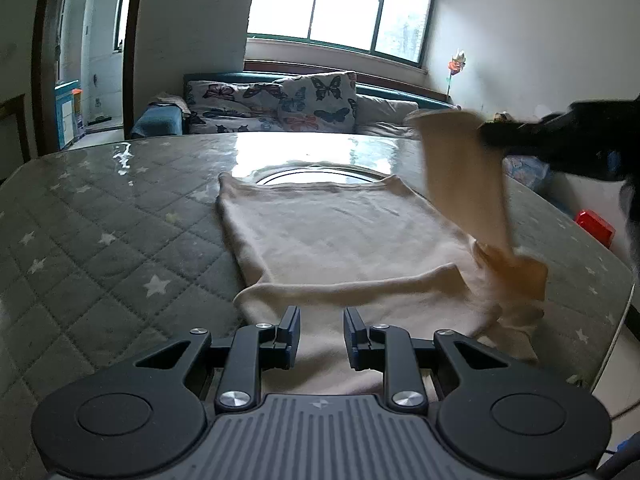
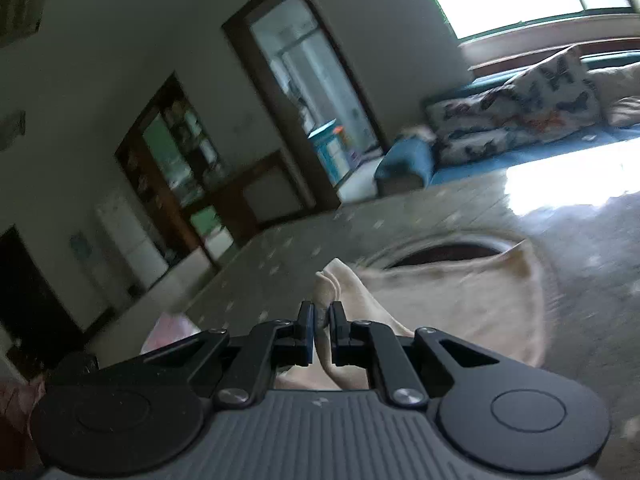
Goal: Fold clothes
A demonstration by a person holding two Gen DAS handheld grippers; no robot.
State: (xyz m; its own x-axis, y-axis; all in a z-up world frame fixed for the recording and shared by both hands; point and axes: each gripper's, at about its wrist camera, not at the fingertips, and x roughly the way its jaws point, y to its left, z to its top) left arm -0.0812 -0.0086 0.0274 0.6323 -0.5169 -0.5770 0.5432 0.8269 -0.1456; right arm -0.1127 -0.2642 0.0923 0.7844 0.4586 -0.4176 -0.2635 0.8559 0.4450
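**Garment half-lifted on quilted table, right sleeve pinched**

Garment [image 1: 344, 236], beige knit top, lies flat in the middle of the table [image 1: 100, 216], hem toward the far side, near part running under the left gripper [image 1: 321, 334]. Its right sleeve [image 1: 464, 184] is pulled up off the surface and hangs in the air, blurred; a bunched bit of fabric sits at the near right edge.

Right gripper [image 2: 322, 334]: fingers clenched on a fold of the sleeve, cloth sticking out past the tips. In the left wrist view it shows as a dark blur at upper right, above the table.

Left gripper: fingers [image 1: 290, 332] apart with a clear gap, hovering over the near part of the garment; whether the pads touch cloth, cannot tell. Nothing pinched.

Surface: grey quilted cover with white stars under a glossy clear sheet, strong window glare at the far side. Round inset [image 1: 320, 174] in the table just past the hem.

Room: sofa [image 1: 248, 116] beyond the table with butterfly-print cushions [image 1: 316, 98], big window [image 1: 340, 4] above it, dark-framed doorway [image 1: 90, 48] at far left, red object [image 1: 596, 226] low on the right. Right wrist view is tilted and motion-blurred.
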